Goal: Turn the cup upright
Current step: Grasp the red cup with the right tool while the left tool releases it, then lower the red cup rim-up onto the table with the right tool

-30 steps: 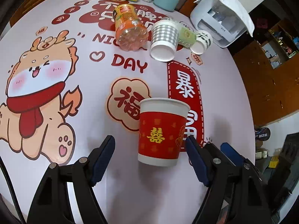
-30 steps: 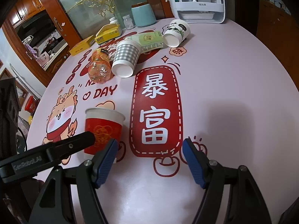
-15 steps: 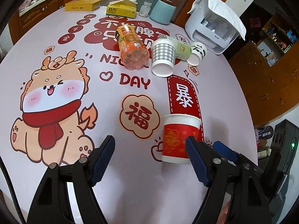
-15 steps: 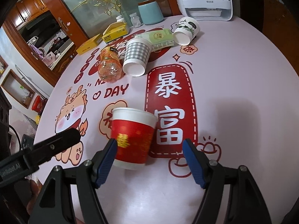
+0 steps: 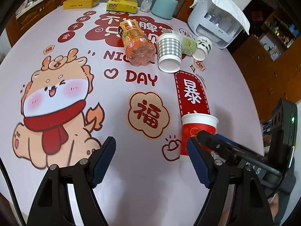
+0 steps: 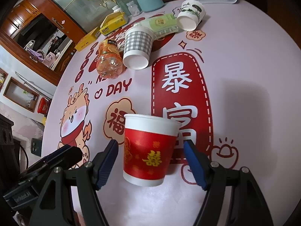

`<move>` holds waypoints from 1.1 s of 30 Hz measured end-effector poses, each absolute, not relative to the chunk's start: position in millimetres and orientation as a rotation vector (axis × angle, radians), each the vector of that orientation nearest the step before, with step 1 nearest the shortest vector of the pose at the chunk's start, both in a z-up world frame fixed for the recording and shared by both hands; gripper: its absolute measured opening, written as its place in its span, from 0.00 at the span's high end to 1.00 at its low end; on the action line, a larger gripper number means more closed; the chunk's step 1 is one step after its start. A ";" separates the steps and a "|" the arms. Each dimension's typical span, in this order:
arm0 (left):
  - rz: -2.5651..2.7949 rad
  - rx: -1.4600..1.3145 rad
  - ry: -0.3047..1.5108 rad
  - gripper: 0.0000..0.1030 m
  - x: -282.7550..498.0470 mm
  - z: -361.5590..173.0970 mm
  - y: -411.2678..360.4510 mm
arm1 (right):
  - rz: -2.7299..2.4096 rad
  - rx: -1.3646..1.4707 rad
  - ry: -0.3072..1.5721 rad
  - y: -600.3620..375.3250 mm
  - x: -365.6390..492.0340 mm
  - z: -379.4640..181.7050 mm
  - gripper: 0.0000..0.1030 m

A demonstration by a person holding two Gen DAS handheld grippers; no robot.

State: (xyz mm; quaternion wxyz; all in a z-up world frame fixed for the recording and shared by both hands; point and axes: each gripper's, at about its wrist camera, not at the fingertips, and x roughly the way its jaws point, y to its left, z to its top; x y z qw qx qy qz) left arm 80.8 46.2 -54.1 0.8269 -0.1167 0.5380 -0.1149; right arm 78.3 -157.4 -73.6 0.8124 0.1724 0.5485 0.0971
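On the round pink tablecloth, printed with a cartoon dragon and red good-luck panels, stands the red cup, mouth up with white rim on top, on the near part of the cloth beside the long red panel. Well apart, at the far side: white appliance, pale blue canister, two yellow boxes, orange bottle lying on its side, checked cup on its side, green packet, and a small white cup also tipped over. Right gripper: jaws released, spread wide to either side of the red cup, with a visible gap at each blue pad; no contact seen. Left gripper: jaws released, nothing between them, aimed at bare cloth to the left of the cup; cup seen just beyond its right finger, partly hidden by the other tool. Judged step: if the red cup is the target, flip apparently complete and release under way; otherwise, a fresh approach to a grasp. Next move, on the first reading: draw straight back, keep jaws wide, avoid brushing the light paper wall, which could topple it. On the second reading: close evenly on the mid-wall with light pressure only, to avoid crushing the paper.
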 end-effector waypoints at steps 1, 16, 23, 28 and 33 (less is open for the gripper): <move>-0.243 -0.236 1.142 0.26 82.0 -54.1 46.2 | 0.208 0.369 1.175 -156.9 79.3 -73.6 0.30; -0.266 -0.153 1.212 0.26 95.0 -75.9 43.3 | 0.245 0.432 1.311 -157.9 101.5 -99.9 0.30; -0.254 -0.150 1.218 0.26 95.8 -77.1 49.6 | 0.293 0.489 1.371 -157.0 108.4 -106.3 0.37; -0.247 -0.159 1.218 0.26 96.6 -76.6 54.0 | 0.339 0.473 1.366 -151.8 109.8 -102.4 0.38; -0.240 -0.167 1.205 0.26 96.1 -73.7 57.9 | 0.317 0.407 1.237 -149.6 107.4 -86.3 0.38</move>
